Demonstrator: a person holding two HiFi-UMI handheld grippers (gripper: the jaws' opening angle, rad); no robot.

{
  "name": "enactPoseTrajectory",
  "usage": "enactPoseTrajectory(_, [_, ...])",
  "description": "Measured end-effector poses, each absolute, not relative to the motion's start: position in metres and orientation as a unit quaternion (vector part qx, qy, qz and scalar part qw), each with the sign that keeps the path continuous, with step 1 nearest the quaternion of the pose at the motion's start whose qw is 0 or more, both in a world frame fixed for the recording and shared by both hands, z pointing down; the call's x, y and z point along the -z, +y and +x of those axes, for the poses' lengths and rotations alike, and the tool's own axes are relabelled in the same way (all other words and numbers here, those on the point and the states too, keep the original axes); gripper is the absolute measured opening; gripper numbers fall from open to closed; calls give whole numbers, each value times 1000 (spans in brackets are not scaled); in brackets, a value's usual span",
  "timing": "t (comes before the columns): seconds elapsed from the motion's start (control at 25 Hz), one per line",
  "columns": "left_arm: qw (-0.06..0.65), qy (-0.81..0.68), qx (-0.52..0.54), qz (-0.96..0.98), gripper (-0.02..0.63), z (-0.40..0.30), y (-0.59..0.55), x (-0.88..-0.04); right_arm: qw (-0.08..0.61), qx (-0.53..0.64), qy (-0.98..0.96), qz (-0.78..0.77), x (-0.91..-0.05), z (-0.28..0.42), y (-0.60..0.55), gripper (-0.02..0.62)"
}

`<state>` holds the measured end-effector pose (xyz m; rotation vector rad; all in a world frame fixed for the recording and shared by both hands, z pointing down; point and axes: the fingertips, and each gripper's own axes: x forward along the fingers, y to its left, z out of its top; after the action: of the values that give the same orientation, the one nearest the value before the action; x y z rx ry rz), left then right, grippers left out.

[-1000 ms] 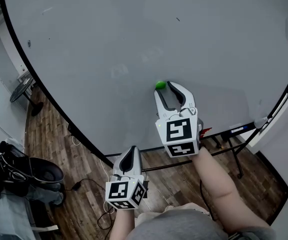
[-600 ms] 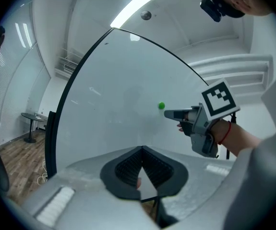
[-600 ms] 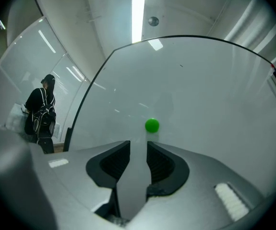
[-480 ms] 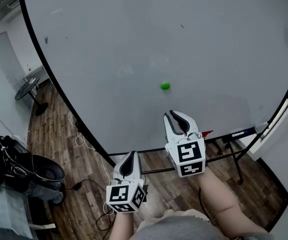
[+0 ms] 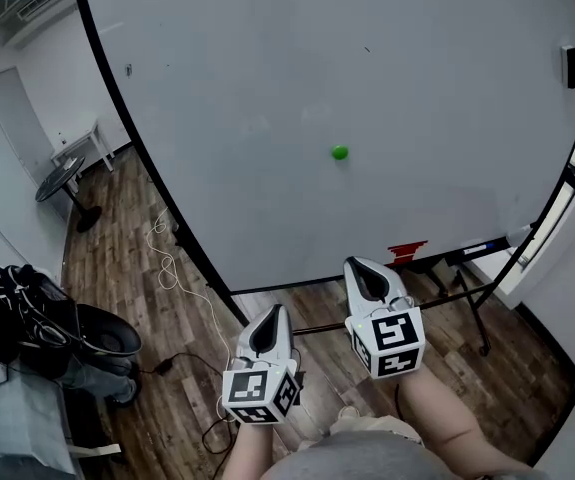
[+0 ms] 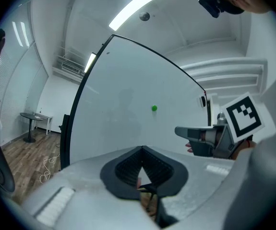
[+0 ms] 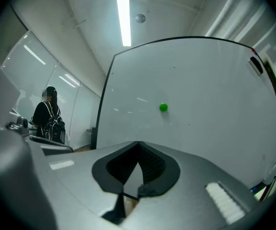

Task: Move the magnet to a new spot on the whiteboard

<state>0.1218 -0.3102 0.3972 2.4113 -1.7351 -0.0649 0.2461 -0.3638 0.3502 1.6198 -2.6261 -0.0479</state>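
Dark bags [image 5: 27, 318] lie heaped at the far left on the wood-plank floor [image 5: 107, 258]. A pale cable [image 5: 164, 253] trails over the boards toward the foot of the whiteboard [image 5: 267, 68].

Next comes the left gripper [image 5: 273, 316]. It is held low, below the board's bottom edge and well apart from its surface. Its jaws are together, tips meeting, with nothing between them.

The green magnet [image 5: 340, 152] sits on the whiteboard, right of centre and in the lower half. It stands alone on bare surface, and neither gripper touches it.

The right gripper [image 5: 364, 267] is just right of the left one and slightly higher. It is below the magnet and clear of the board. Its jaws are closed tip to tip and empty.

A red item [image 5: 407, 252] shows at the board's lower edge, near that gripper; what it is cannot be made out. A dark block [image 5: 571, 66] is fixed near the board's upper right corner.
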Motion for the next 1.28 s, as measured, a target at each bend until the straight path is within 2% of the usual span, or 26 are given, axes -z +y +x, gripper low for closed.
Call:
enactPoseTrajectory(0.48, [92, -570, 16, 816, 2, 108, -236, -397, 13, -23, -844, 536, -364, 243, -269, 0])
enactPoseTrajectory(1.28, [129, -592, 1, 796, 2, 87, -98, -439, 28, -40, -852, 522, -406, 244, -130, 0])
